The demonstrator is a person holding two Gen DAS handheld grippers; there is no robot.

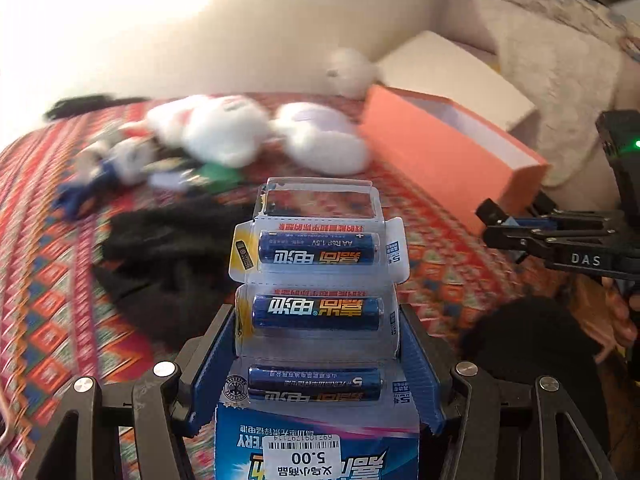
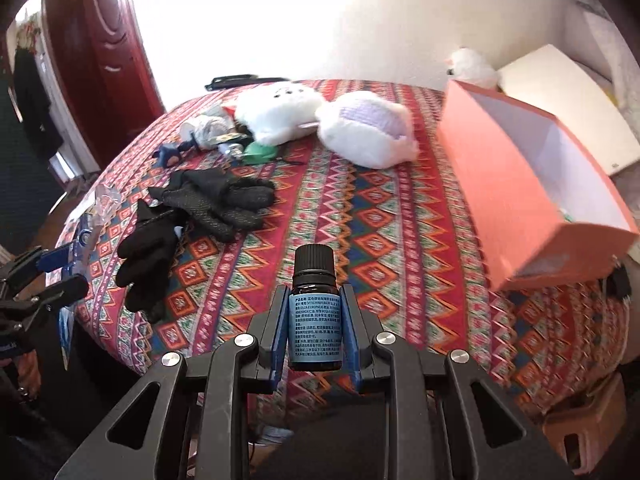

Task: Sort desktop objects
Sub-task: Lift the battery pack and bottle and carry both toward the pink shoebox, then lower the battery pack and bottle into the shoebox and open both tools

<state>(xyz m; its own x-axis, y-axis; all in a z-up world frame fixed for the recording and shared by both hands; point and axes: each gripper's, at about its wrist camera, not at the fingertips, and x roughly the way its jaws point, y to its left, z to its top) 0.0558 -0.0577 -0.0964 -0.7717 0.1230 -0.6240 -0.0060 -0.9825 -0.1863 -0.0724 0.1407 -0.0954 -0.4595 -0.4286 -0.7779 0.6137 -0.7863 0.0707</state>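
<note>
**Both grippers loaded above a patterned cloth**

At the far left of the right wrist view, a dark red door (image 2: 100,40) stands beyond the table edge, where the woven cloth (image 2: 400,232) curves down and away. The left gripper (image 1: 320,360) pinches a battery pack (image 1: 318,320), a clear plastic blister strip with blue cylinders in a row, its free end sticking out over the cloth. Just right of that edge lie black gloves (image 2: 192,216), knitted and crumpled, one partly over the other. Behind them sits a jumble of small items, too blurred to name, then two white plush toys (image 2: 320,128), fluffy and rounded, touching each other.

The middle of the cloth, a zigzag weave in red, blue and green, is bare from the gloves across to the box. Above its near part the right gripper (image 2: 316,328) clamps a small bottle (image 2: 315,308) upright by its blue label; the glass is dark, the cap black and ribbed.

At the right edge an orange box (image 2: 520,208) lies open, smooth card with a white inside, one corner overhanging the table. Behind it leans a white board (image 2: 568,104).
</note>
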